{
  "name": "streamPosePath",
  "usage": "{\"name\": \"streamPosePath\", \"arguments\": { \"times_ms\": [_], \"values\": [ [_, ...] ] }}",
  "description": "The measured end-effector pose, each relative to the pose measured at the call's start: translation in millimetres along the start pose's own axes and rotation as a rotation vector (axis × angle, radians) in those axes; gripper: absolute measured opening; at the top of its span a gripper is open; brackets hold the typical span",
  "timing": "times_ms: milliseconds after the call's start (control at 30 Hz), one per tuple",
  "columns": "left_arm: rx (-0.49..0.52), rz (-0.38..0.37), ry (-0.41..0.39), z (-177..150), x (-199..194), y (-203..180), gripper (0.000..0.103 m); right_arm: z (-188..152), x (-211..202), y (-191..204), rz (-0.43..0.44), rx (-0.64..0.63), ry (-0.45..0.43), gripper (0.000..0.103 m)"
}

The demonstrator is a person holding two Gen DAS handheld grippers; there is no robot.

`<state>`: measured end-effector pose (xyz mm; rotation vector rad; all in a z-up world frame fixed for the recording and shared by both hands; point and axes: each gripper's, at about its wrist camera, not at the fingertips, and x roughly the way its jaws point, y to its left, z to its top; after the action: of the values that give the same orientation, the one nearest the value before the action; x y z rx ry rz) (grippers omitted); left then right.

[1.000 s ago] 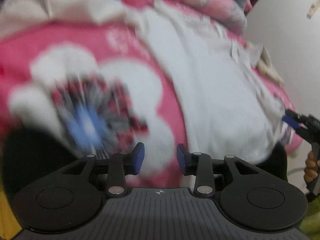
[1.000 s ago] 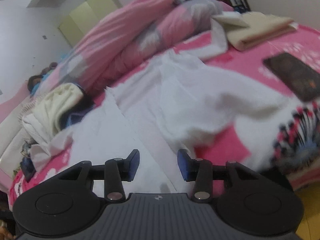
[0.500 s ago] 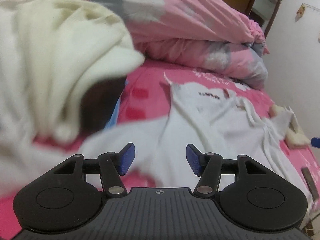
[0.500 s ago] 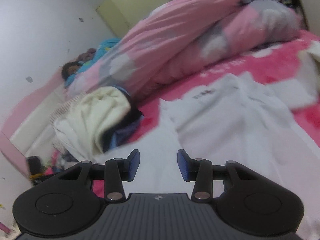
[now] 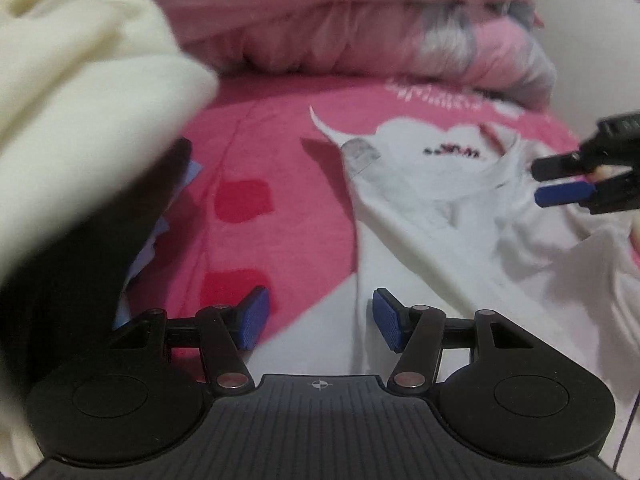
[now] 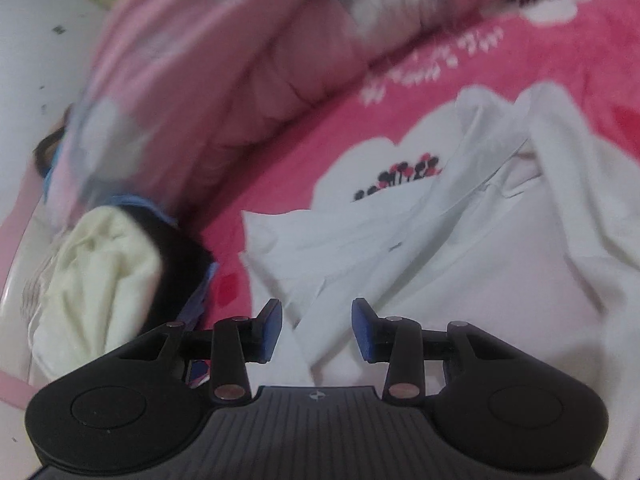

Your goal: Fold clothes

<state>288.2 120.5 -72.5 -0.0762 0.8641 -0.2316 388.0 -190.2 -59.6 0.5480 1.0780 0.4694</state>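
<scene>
Pink bed [image 5: 280, 152] is spread with a rumpled white shirt [image 6: 460, 280], both claws, left [image 5: 318, 318] and right [image 6: 317, 330], held half open and empty above it, its edges to be gripped next.

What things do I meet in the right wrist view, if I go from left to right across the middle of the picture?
Cream garment → black garment → pink bedsheet → white shirt.
</scene>
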Motion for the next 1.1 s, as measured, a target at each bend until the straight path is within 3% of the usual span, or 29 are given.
{"name": "streamPosePath", "arguments": {
  "times_ms": [167,333,467,533,667,833,867,933,967,1033,1100],
  "values": [
    [-0.023,-0.049,0.012,10,16,4,0.056,12,32,-17,-0.022,0.111,0.087,0.042],
    [-0.028,-0.088,0.018,15,29,3,0.049,16,25,17,0.035,-0.043,0.053,0.042],
    [-0.010,-0.076,-0.007,10,29,-1,0.047,31,54,42,0.014,-0.107,0.121,0.042],
    [-0.026,-0.081,-0.022,7,24,1,0.047,32,70,62,-0.006,-0.199,0.153,0.045],
    [-0.057,-0.089,-0.055,-1,5,6,0.047,22,107,108,-0.086,-0.411,0.188,0.072],
    [-0.090,-0.101,-0.107,-11,-22,14,0.048,15,158,120,-0.202,-0.480,0.261,0.074],
    [-0.094,-0.101,-0.116,-12,-26,15,0.048,13,160,117,-0.213,-0.482,0.239,0.067],
    [-0.100,-0.098,-0.129,-16,-32,19,0.048,13,156,113,-0.211,-0.468,0.208,0.033],
    [-0.101,-0.096,-0.133,-17,-34,20,0.048,13,152,110,-0.205,-0.458,0.196,0.001],
    [-0.102,-0.104,-0.141,-21,-39,23,0.048,19,140,100,-0.119,-0.385,0.156,0.001],
    [-0.103,-0.117,-0.158,-23,-43,25,0.049,24,123,91,0.045,-0.321,0.098,0.001]
  ]
}}
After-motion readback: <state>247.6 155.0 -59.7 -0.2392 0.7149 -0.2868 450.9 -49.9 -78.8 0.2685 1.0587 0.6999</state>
